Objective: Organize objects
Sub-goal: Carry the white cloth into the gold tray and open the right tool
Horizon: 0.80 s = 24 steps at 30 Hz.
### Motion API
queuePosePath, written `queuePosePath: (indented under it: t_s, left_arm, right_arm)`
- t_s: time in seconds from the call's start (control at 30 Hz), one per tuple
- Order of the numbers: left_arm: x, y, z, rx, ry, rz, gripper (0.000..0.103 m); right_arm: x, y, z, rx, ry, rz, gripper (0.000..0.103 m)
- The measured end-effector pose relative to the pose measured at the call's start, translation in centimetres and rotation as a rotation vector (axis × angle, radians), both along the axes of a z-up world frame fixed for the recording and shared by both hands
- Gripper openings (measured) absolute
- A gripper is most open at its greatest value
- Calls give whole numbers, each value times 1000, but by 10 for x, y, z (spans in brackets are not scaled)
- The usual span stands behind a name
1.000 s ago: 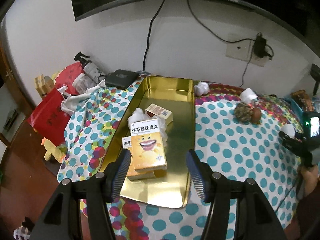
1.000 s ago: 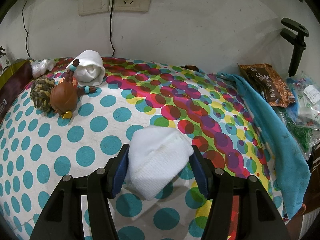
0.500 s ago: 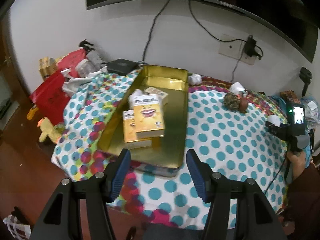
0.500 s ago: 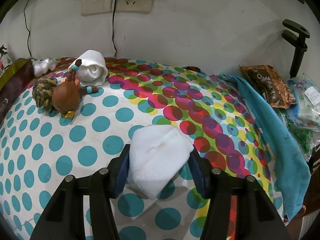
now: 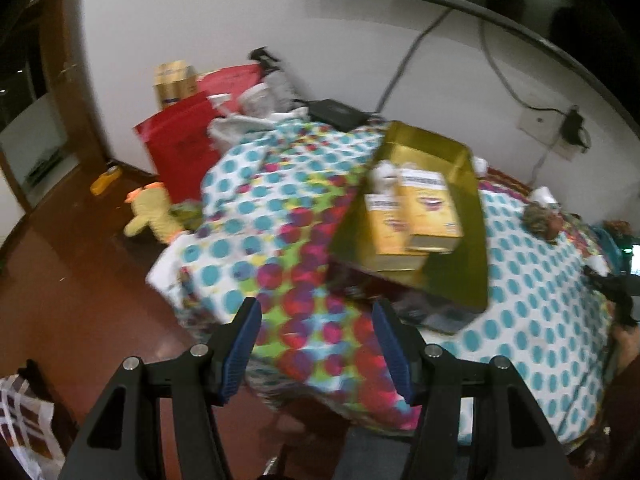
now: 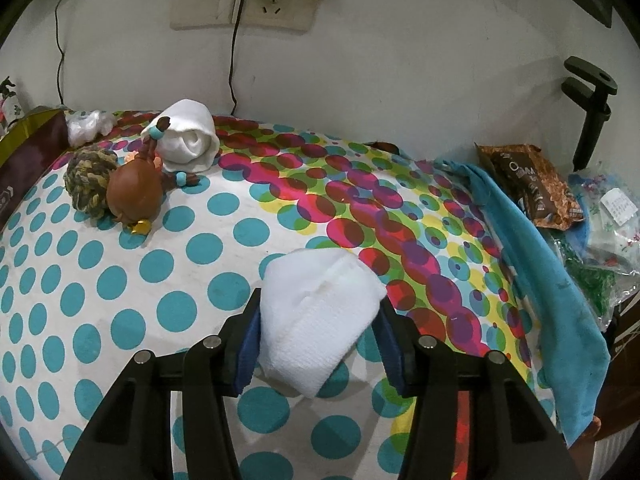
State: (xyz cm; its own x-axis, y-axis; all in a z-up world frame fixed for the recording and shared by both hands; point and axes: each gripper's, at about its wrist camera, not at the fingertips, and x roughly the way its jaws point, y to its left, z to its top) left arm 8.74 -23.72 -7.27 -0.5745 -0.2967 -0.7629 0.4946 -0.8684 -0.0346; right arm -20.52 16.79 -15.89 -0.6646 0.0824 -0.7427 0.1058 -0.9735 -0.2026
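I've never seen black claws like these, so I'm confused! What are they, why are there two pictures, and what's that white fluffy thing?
Each claw is a two-finger grabber that a person holds, one in each hand. A small camera sits on each, looking along its fingers, so you get two pictures.

The right gripper has a folded white cloth between its blue pads, pressing it on both sides. On the spotted tablecloth beyond it lie a brown toy and a rolled white cloth.

The left gripper is open and holds nothing. Its blurry picture shows a gold tray with yellow boxes inside.
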Motion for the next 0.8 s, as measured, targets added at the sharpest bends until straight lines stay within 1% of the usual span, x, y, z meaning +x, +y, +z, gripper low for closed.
queuePosePath:
  t_s: [0.1, 0.2, 0.27, 0.33, 0.43, 0.53, 0.67, 0.8]
  left_arm:
    - [11, -11, -4, -45, -7, 28, 60]
    - [20, -21, -11, -62, -15, 52, 60]
    - [23, -27, -18, -49, -18, 72, 60]
    - [25, -32, -23, -24, -17, 80, 60]
    - [27, -36, -30, 12, -21, 84, 60]
    - [30, -39, -32, 4, -17, 90, 60]
    - [34, -48, -33, 6, -20, 113, 60]
    - [42, -60, -37, 16, -19, 143, 60]
  right_arm:
    - [1, 1, 0, -3, 11, 2, 48]
    - [4, 1, 1, -31, -24, -7, 48]
    - [7, 3, 6, -47, -21, -5, 48]
    - [11, 2, 15, -89, -19, 4, 48]
    - [18, -10, 36, -130, -4, 52, 48]
    - [25, -46, 59, -165, 9, 139, 48]
    - [43, -113, 87, -253, 12, 284, 48]
    - [55, -184, 102, -306, -11, 408, 48]
